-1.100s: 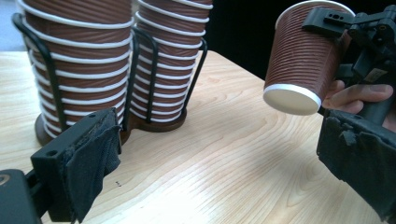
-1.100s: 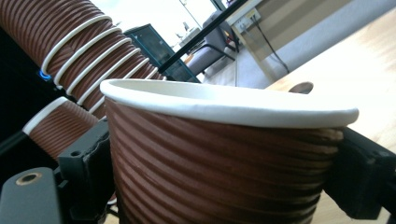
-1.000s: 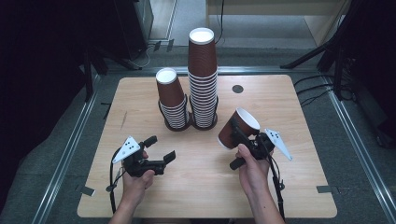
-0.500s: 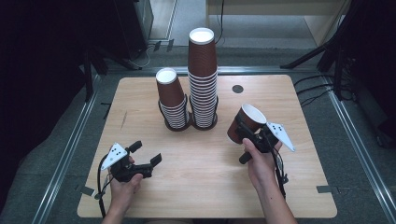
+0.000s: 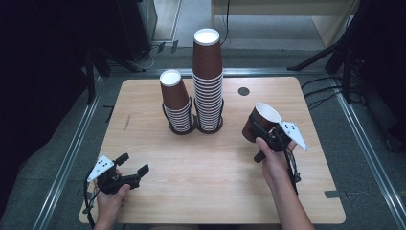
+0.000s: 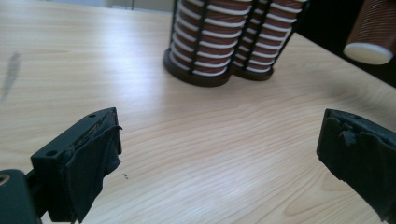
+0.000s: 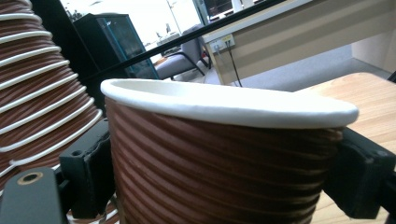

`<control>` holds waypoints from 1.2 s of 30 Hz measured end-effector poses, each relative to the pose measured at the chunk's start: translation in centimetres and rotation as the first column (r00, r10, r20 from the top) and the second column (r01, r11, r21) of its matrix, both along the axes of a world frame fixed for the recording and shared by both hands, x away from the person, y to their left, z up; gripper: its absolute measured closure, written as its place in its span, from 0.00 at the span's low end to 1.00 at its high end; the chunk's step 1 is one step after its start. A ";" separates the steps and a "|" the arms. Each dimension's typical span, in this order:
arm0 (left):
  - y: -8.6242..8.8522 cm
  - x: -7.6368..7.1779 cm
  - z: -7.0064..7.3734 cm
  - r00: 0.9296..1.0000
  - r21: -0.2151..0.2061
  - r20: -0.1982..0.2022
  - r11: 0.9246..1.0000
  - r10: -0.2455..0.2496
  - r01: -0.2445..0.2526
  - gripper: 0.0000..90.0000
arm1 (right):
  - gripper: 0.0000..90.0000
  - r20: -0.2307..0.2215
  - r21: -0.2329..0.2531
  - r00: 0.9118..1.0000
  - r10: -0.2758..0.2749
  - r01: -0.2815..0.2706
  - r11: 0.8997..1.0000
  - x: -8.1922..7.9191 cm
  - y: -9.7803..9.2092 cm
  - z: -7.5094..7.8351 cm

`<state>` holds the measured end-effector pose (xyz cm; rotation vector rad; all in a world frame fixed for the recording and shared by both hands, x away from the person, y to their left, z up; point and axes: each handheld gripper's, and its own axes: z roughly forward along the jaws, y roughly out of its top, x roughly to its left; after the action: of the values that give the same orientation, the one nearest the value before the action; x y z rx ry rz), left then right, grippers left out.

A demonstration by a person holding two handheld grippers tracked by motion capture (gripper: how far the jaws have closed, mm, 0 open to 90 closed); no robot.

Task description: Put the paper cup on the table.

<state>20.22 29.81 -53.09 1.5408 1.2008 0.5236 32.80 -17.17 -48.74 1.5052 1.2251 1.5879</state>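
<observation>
Right gripper (image 5: 266, 130), jaws clamped on a brown ribbed paper cup (image 5: 260, 122), holds it above the worktop (image 5: 230, 172) at 3 o'clock. Left gripper (image 5: 130, 169), jaws apart, idle at 8 o'clock. Advise light grip pressure; keep the cup level.

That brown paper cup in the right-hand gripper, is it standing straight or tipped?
Tipped. In the high view the brown paper cup leans, white mouth facing up and away, clamped by the right gripper above the table.

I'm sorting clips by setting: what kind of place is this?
Probably a lab or office workroom: a wooden table with cup stacks stands on grey floor among cables, with a desk and an office chair behind.
</observation>
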 end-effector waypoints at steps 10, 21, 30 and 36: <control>1.9 -0.1 -0.7 0.997 0.064 -0.010 0.995 0.075 -0.074 0.00 | 0.12 -0.007 -0.036 0.999 -0.053 0.053 0.998 1.6 -1.4 0.0; 2.7 0.1 -1.5 0.996 0.029 -0.027 0.996 0.088 -0.088 0.00 | 0.12 -0.018 -0.107 0.995 -0.095 0.093 0.990 3.6 -1.7 -0.9; 2.7 0.2 -1.5 0.996 0.017 -0.025 0.997 0.081 -0.081 0.00 | 0.12 -0.042 -0.118 0.992 -0.122 0.116 0.986 5.3 -1.4 -1.8; 2.8 0.2 -1.6 0.997 0.010 -0.026 0.997 0.076 -0.076 0.00 | 0.12 -0.038 -0.172 0.992 -0.120 0.111 0.979 6.0 -0.9 -2.2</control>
<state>20.46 32.63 -54.65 1.5186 1.2830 0.5612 38.79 -18.11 -50.96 1.4846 1.2427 1.3441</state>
